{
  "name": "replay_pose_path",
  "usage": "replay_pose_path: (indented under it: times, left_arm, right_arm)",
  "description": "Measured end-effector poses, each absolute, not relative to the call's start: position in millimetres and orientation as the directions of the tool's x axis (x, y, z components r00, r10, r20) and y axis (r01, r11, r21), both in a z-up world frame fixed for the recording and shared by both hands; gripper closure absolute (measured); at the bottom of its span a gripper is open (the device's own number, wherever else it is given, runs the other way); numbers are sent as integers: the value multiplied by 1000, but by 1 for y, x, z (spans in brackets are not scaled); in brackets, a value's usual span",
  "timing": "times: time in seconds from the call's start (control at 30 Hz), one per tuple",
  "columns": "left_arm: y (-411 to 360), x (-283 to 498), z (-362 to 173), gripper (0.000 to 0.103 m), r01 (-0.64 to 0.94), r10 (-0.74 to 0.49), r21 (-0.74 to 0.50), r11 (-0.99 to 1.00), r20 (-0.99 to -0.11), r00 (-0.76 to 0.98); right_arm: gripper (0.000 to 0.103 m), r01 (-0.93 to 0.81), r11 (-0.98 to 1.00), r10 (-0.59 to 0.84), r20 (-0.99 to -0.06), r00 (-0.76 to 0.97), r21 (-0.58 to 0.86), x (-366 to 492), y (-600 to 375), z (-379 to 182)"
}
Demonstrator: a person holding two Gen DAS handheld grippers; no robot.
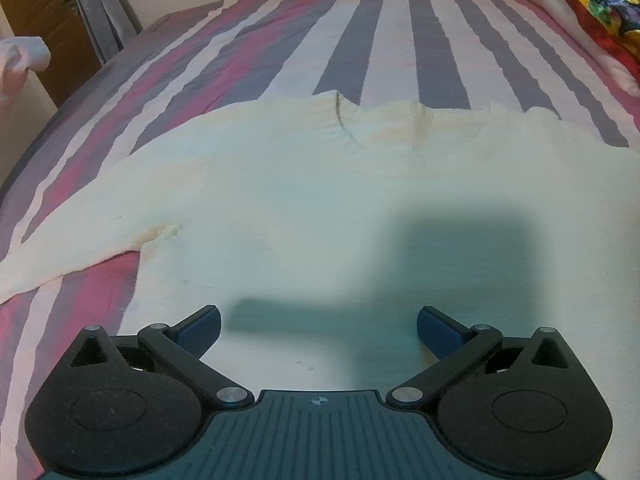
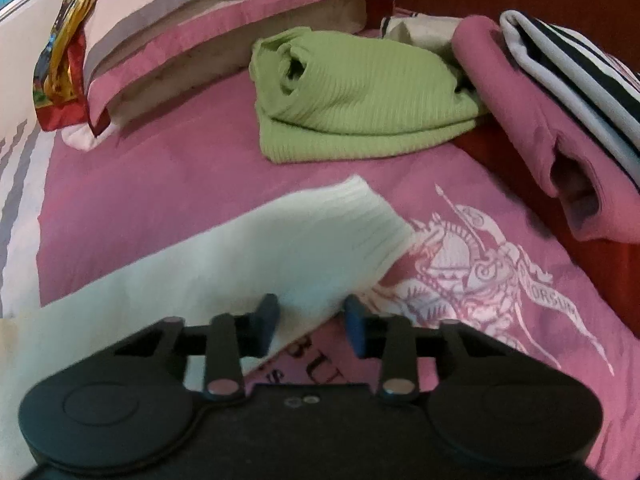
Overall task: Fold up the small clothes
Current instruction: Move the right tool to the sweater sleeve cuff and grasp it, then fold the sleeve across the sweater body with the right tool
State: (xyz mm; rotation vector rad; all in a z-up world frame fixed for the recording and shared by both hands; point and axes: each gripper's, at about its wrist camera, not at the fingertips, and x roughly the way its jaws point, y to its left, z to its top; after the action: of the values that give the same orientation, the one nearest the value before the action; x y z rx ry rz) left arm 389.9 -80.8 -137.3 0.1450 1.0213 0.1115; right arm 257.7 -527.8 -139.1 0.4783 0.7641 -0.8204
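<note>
The cream ribbed knit sweater (image 1: 280,200) lies spread flat on the pink, purple and white striped bedsheet (image 1: 400,40), collar away from me, one sleeve (image 2: 320,232) reaching onto the pink printed cover (image 2: 500,272). My left gripper (image 1: 319,330) hovers over the sweater body with its jaws wide apart; my right gripper (image 2: 311,328) has its jaws partly apart astride that sleeve's edge, gripping nothing. Beyond lie a folded green ribbed knit (image 2: 360,96), a folded pink garment (image 2: 528,120) and a pink-bordered pillow (image 2: 200,32)

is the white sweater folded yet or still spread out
Spread out. The white sweater lies flat on the striped bedsheet, neckline showing and one sleeve extended.
</note>
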Motion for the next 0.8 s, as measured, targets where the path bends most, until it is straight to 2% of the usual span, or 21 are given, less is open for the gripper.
replay_pose_path:
  times: [0.07, 0.17, 0.33, 0.47, 0.67, 0.8]
  left_arm:
    - [-74, 390, -137, 0, -21, 131, 140, 990, -850, 510]
    - [-62, 388, -135, 0, -47, 90, 77, 996, -851, 518]
    - [-58, 392, -138, 0, -15, 126, 136, 991, -862, 491]
    - [-51, 393, -136, 0, 22, 91, 115, 993, -873, 479]
    - [-40, 392, -128, 0, 69, 101, 159, 985, -852, 514]
    - [-20, 394, -124, 0, 53, 82, 126, 991, -857, 509]
  right_arm:
    - [89, 783, 617, -483, -749, 453, 75, 259, -526, -137]
    - [94, 767, 637, -485, -738, 470, 70, 263, -524, -133]
    - [96, 744, 663, -487, -711, 507, 76, 261, -511, -121]
    - [96, 690, 722, -476, -684, 553, 55, 270, -487, -109]
    - [96, 557, 821, -357, -648, 673, 126, 282, -438, -88]
    - [96, 408, 898, -230, -615, 754, 164, 309, -374, -72]
